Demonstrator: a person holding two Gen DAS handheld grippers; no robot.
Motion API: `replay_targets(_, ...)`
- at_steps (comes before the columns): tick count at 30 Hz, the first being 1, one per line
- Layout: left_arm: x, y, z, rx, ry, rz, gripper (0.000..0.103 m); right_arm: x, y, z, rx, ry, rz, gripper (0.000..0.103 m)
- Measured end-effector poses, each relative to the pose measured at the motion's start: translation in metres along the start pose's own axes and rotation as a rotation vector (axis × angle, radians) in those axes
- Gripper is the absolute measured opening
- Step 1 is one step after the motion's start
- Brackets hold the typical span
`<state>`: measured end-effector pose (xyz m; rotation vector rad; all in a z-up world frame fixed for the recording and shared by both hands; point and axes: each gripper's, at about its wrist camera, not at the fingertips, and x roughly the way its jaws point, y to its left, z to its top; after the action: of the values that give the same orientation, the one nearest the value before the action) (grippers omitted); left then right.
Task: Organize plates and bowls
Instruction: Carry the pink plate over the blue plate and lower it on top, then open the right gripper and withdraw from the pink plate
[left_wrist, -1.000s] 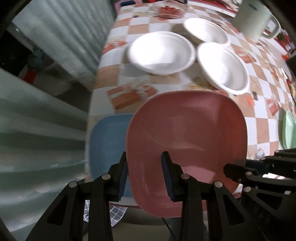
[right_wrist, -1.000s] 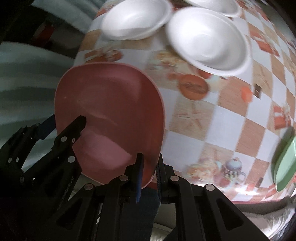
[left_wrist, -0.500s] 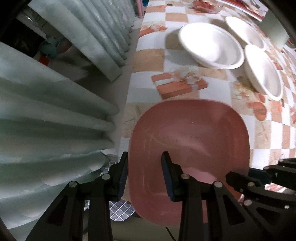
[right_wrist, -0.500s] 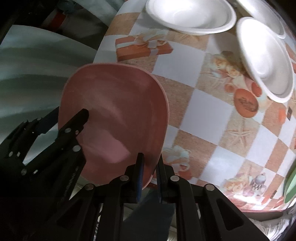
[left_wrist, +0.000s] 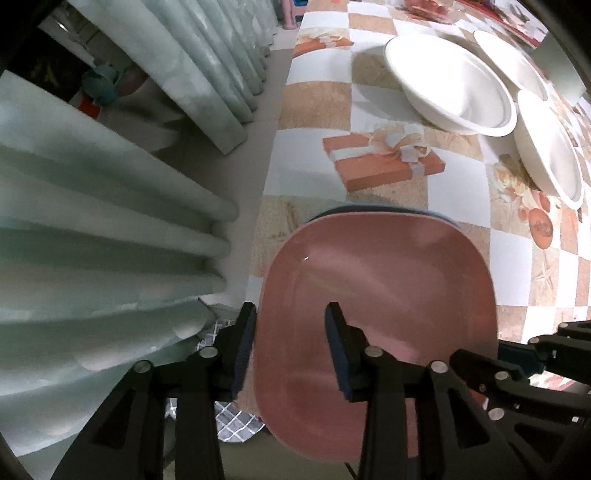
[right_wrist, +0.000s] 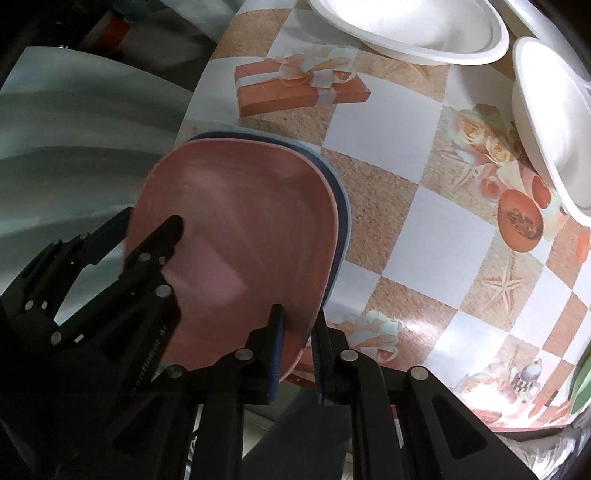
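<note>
Pink plate (left_wrist: 376, 280) over a blue plate (right_wrist: 341, 206); white bowls (left_wrist: 448, 81); orange-and-white checked table (left_wrist: 380, 74) cover.

A blue plate (right_wrist: 341, 206) lies almost wholly hidden beneath the pink plate (left_wrist: 376, 295), only a thin rim showing ahead of the left gripper (left_wrist: 290, 349) and beside the right gripper (right_wrist: 297, 349). The pink plate's near edge is covered by both tools. Far ahead, the third white bowl (left_wrist: 511, 62) is partly masked by its neighbours. A green dish (right_wrist: 581, 384), right of the right claw, is cut off by the frame.
</note>
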<state>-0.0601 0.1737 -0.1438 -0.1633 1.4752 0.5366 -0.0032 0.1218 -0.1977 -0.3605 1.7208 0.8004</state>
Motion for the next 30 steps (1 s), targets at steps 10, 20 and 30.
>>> replay_targets(10,-0.013,0.01,-0.002,-0.071,-0.049,0.0,0.086,-0.033,-0.034,-0.015,0.024,-0.042,-0.02,0.093)
replay_targets(20,-0.036,-0.008,-0.016,-0.039,-0.042,-0.126,0.103,-0.062,-0.088,-0.055,0.067,-0.083,-0.052,0.103)
replay_targets(30,-0.073,-0.089,-0.021,0.218,-0.033,-0.226,0.103,-0.081,-0.16,-0.11,0.283,-0.117,-0.003,0.103)
